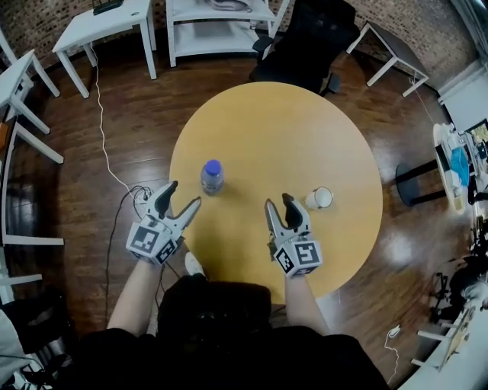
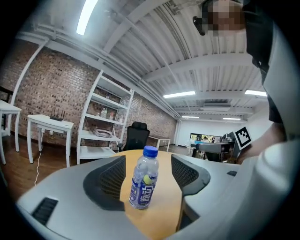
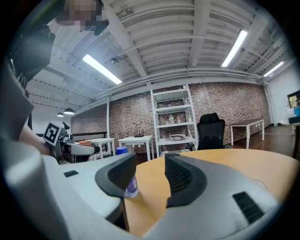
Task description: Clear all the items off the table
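Observation:
A clear water bottle with a blue cap and blue label stands upright on the round wooden table, left of centre. My left gripper sits at the table's near-left edge, open, with its tips just short of the bottle. In the left gripper view the bottle stands ahead between the spread jaws, untouched. A white paper cup lies on its side to the right. My right gripper hovers just left of the cup, open with nothing between its jaws. In the right gripper view its left jaw half hides the bottle.
A black office chair stands behind the table. White side tables and a white shelf unit line the far wall. A white cable runs over the wooden floor at left. A cluttered desk sits at the right edge.

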Available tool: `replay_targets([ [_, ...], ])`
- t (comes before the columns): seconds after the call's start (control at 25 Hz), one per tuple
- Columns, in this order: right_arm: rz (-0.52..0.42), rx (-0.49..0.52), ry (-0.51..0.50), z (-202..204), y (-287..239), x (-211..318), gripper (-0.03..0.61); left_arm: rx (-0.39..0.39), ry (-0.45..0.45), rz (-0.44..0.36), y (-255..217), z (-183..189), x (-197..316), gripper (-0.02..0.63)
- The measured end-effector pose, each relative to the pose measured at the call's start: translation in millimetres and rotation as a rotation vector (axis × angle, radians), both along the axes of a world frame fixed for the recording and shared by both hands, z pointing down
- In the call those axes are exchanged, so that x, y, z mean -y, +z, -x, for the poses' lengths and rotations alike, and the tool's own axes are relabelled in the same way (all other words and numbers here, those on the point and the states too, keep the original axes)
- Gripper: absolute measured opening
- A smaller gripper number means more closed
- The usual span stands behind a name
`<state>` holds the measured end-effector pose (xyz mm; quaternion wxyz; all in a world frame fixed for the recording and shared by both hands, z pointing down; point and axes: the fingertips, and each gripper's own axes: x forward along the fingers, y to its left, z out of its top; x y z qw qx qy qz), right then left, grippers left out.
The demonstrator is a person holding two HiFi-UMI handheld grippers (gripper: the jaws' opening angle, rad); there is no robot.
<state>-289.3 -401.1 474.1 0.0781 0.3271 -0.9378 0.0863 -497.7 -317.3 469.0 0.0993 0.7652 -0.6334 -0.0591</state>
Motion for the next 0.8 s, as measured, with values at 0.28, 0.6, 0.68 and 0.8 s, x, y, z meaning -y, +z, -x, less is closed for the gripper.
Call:
replay_targets([
  [0.28, 0.096, -0.037, 0.078, -9, 51, -11, 0.196, 0.013, 0.093, 0.051, 41, -6, 46, 0.421],
  [0.6, 0.170, -0.054, 0.160, -17, 88, -29, 0.196, -0.003, 0.172, 0.076, 83, -27, 84, 0.425],
  [0.68, 0.174, -0.057, 0.206, -30, 89, -28, 0.196, 0.006, 0.182, 0.077, 87, -33, 91, 0.425],
  [0.8, 0.178, -0.059, 0.275, -49, 90, -28, 0.196, 0.027, 0.208, 0.082, 93, -39, 105, 0.425],
])
